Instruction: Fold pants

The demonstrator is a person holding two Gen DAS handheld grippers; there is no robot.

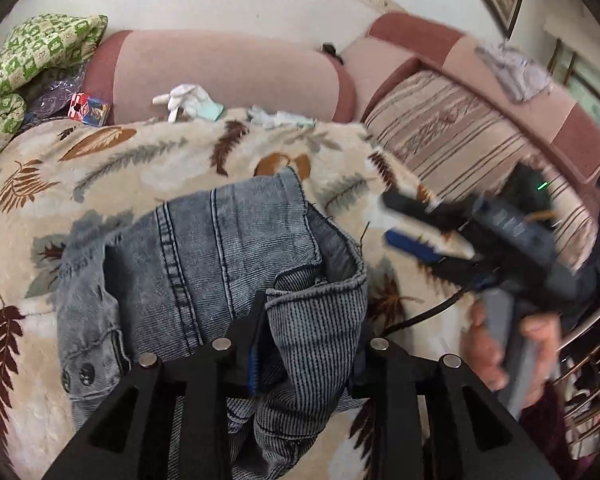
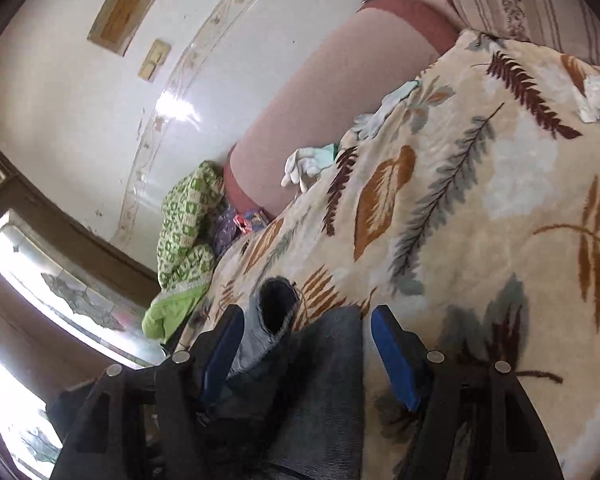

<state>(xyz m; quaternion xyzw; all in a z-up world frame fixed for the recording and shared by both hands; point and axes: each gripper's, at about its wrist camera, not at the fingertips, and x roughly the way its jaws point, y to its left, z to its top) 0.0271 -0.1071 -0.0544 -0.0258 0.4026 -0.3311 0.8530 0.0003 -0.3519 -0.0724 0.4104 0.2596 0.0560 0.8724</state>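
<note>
Grey denim pants [image 1: 236,256] lie bunched on a leaf-patterned blanket [image 1: 112,160] over a pink sofa [image 1: 228,76]. The left gripper [image 1: 304,332] is partly spread, denim between its jaws; whether the pads press it cannot be told. Only the left view shows the right gripper [image 1: 396,220] from outside, spread; the right view shows denim lying loose between its pads [image 2: 392,356].
</note>
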